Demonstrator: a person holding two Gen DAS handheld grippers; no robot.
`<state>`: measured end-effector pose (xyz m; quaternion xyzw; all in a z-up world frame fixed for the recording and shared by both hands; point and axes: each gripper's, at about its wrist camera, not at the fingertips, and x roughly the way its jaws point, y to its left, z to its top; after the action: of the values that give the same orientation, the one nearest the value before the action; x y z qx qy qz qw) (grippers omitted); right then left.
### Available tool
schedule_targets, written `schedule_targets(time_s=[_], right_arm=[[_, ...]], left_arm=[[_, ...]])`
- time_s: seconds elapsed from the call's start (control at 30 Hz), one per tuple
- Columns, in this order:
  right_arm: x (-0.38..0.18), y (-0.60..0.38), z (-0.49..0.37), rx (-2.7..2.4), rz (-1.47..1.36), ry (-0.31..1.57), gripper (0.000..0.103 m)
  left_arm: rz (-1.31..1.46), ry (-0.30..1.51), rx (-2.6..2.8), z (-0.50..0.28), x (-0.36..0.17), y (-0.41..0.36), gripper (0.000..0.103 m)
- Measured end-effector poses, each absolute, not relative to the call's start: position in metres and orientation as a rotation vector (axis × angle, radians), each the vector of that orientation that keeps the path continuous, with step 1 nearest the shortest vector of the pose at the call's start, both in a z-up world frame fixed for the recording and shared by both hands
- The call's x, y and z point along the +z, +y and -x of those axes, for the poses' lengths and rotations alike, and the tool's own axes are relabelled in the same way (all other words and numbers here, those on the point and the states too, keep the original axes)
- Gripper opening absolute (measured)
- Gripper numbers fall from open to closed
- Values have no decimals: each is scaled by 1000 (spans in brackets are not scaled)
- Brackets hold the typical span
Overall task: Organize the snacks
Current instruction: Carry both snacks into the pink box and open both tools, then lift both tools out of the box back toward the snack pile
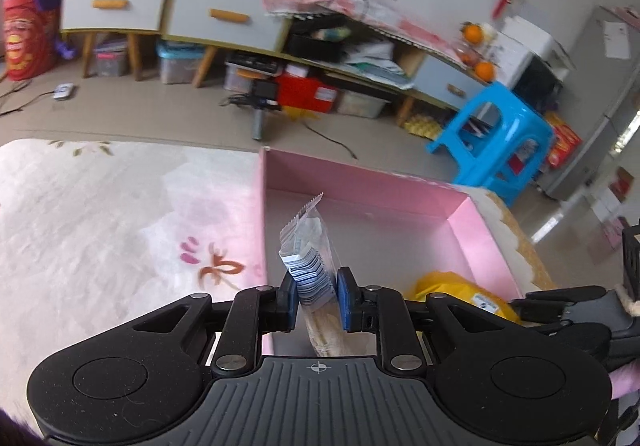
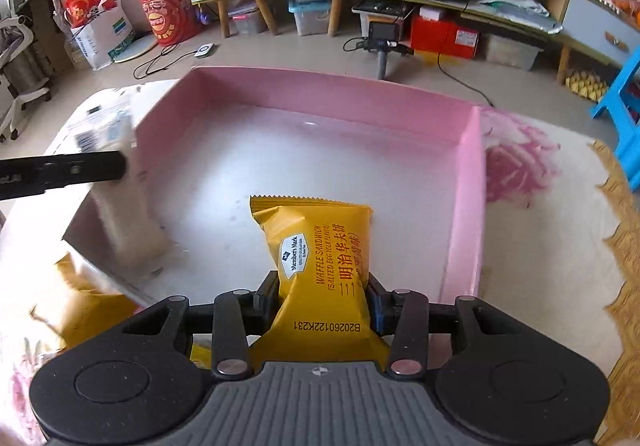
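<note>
My left gripper (image 1: 316, 298) is shut on a clear snack packet with blue-and-white print (image 1: 307, 246), which stands upright just inside the left wall of the open pink box (image 1: 360, 182). In the right wrist view that same packet (image 2: 120, 202) is blurred, and its lower end is at the floor of the pink box (image 2: 320, 94) near the left wall. My right gripper (image 2: 322, 294) is shut on a yellow waffle sandwich packet (image 2: 320, 238), held low over the near part of the box floor. The left wrist view shows the yellow packet (image 1: 460, 294) at the box's near right.
Another yellow packet (image 2: 88, 310) lies on the floral tablecloth (image 1: 120, 226) outside the box's near left corner. Beyond the table are the tiled floor, a blue plastic stool (image 1: 492, 134), low cabinets with drawers (image 1: 116, 2) and storage bins under them.
</note>
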<state>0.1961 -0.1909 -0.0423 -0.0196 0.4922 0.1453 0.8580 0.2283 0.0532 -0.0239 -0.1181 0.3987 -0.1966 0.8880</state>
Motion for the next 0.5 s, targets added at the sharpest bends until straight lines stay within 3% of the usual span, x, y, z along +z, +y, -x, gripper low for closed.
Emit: schedule_targets(time_s=[0.2,0.27,0.33,0.5], right_arm=[[-39,-193,-194,212,12,977,34],[-38,-196,-194,184,12,956,35],[-34,-202,-193,159,-2,945,39],[-20,-211,-184,143,-46,906,59]], left_arm=[[194,812,-418,-239,-24,35,22],[184,799,-415,-233,-22,32,29],[166,785,-423,-224,-21,31,48],[150,750,-398,-203,-14,34,69]])
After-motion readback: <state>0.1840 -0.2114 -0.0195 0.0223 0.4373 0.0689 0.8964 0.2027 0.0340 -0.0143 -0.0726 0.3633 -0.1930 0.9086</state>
